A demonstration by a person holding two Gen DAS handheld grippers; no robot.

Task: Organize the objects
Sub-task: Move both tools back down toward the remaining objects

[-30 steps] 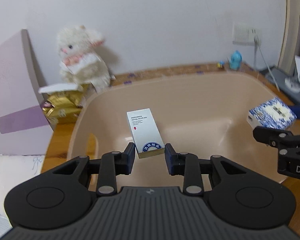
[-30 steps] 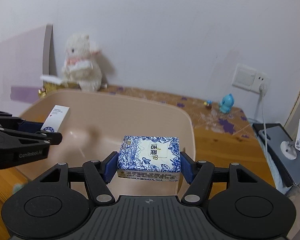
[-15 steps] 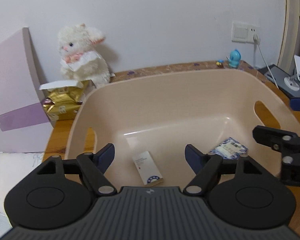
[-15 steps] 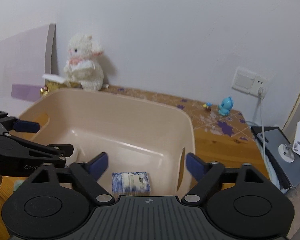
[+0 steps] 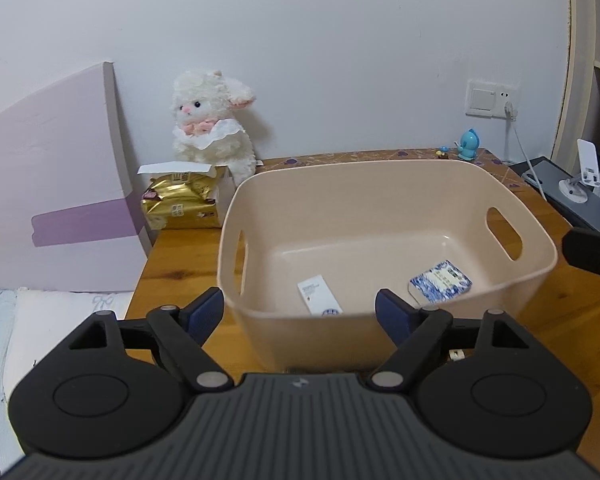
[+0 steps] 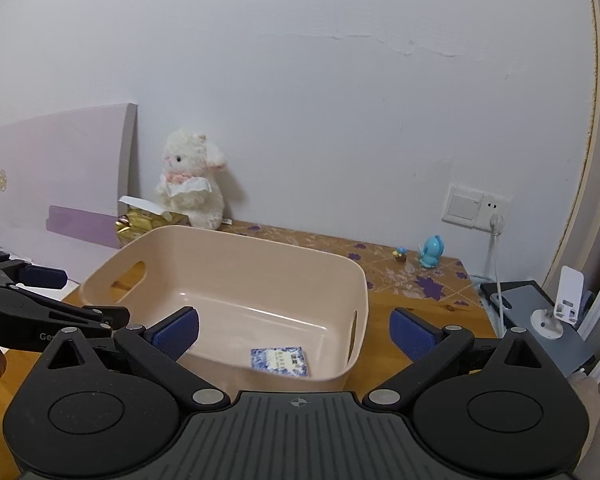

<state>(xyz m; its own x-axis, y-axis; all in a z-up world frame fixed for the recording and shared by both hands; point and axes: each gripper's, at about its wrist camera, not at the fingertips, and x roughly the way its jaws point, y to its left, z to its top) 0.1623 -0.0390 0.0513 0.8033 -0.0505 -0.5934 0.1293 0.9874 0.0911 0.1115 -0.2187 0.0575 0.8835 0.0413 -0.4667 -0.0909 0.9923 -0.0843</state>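
Both the left gripper (image 5: 299,310) and right gripper (image 6: 294,330) gape empty before the tub (image 5: 380,168); white box (image 5: 319,300) and blue box (image 5: 440,281) lie inside it; lift clear of its rim before seeking more.

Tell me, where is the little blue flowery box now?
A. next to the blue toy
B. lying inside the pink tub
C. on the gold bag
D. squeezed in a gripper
B: the blue flowery box lies on the floor of the pink tub, near the white box, and both grippers are open and empty.
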